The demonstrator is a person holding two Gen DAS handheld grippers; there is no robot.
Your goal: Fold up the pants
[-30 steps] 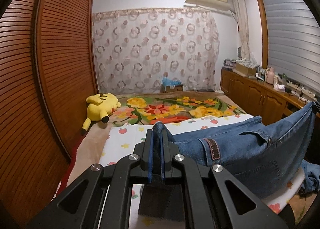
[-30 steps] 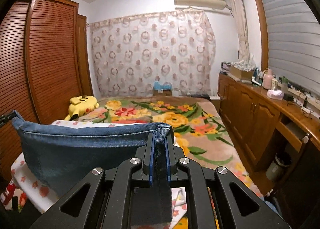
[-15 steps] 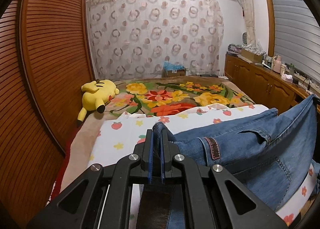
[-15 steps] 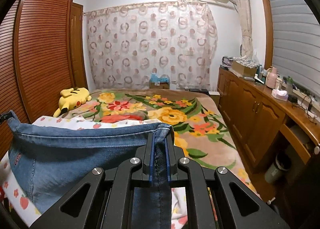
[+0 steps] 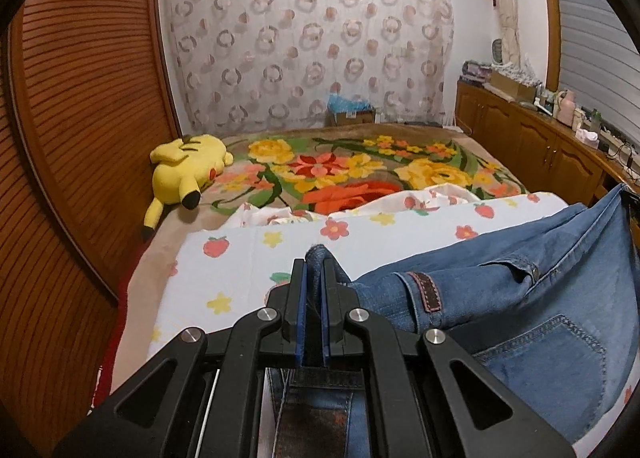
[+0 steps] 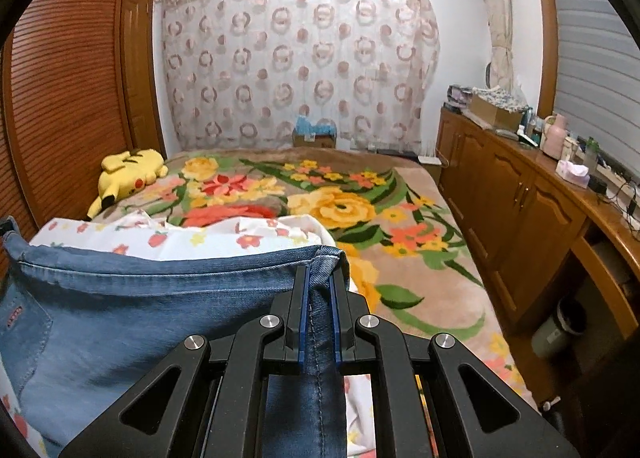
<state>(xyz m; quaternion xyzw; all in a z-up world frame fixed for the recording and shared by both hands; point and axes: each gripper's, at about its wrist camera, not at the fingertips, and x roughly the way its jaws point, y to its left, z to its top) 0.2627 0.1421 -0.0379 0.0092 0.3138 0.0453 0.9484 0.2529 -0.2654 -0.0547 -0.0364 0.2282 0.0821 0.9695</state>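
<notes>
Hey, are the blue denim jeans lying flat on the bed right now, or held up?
Held up. The blue denim jeans hang stretched by the waistband between the left gripper and right gripper, above the strawberry-print white sheet.

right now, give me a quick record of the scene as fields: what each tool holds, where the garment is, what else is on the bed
left tool: shut on a corner of the blue denim jeans
right tool: shut on another corner of the jeans
jeans: stretched between both tools, above the white floral sheet
bed cover: floral blanket
also on bed: yellow plush toy, far left by the wooden slatted wardrobe
</notes>
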